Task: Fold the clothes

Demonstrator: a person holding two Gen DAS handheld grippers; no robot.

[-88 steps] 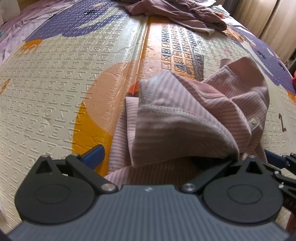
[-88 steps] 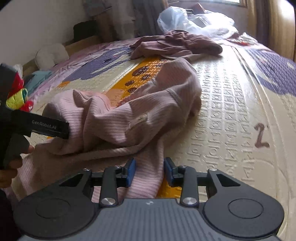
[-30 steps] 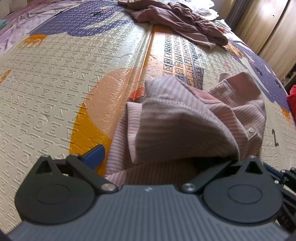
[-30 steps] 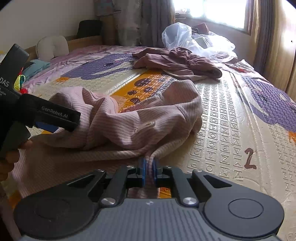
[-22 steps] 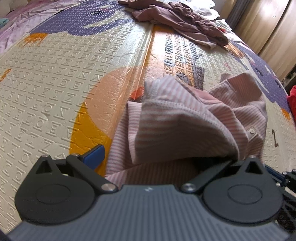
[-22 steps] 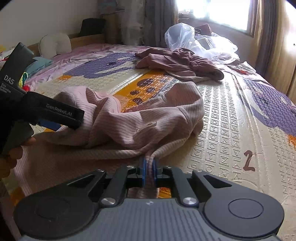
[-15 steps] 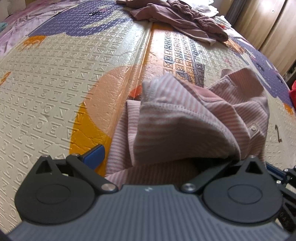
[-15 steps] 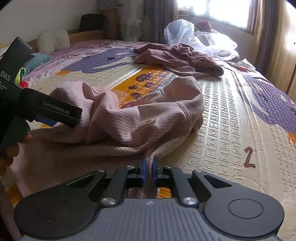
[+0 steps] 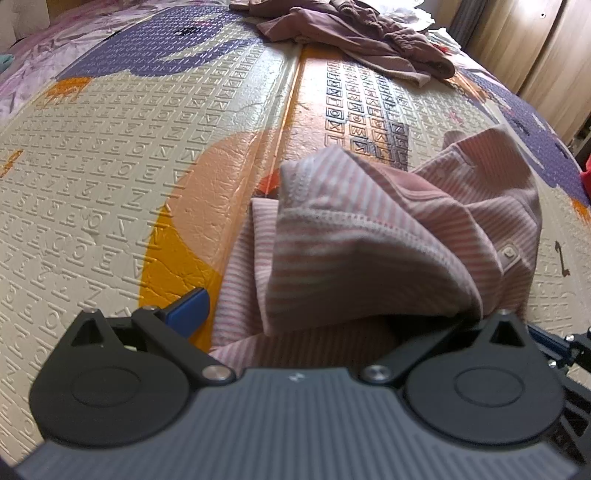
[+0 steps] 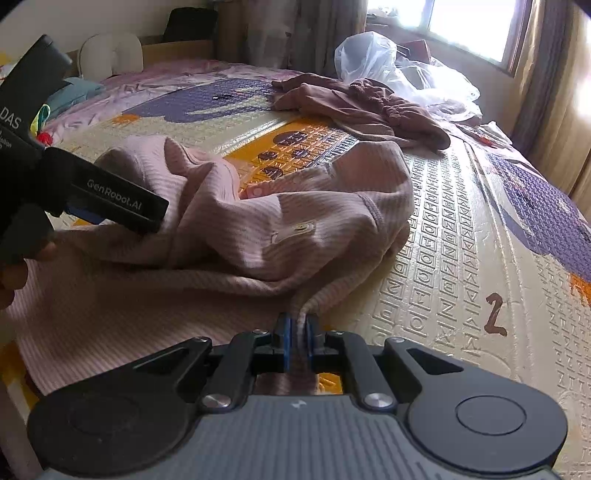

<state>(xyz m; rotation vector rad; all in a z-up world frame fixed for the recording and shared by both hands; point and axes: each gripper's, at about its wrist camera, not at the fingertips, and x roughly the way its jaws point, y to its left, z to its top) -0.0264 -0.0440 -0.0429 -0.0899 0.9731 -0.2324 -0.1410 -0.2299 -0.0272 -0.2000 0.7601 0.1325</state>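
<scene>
Both grippers at the pink striped garment

Right gripper jaws pinch its hem; left gripper jaws gape, cloth draped between. Pulling now could slip that thin pinch.

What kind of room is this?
Most likely a bedroom: a bed with a pillow by the wall, a curtained window, and an embossed play mat holding loose clothes.
</scene>
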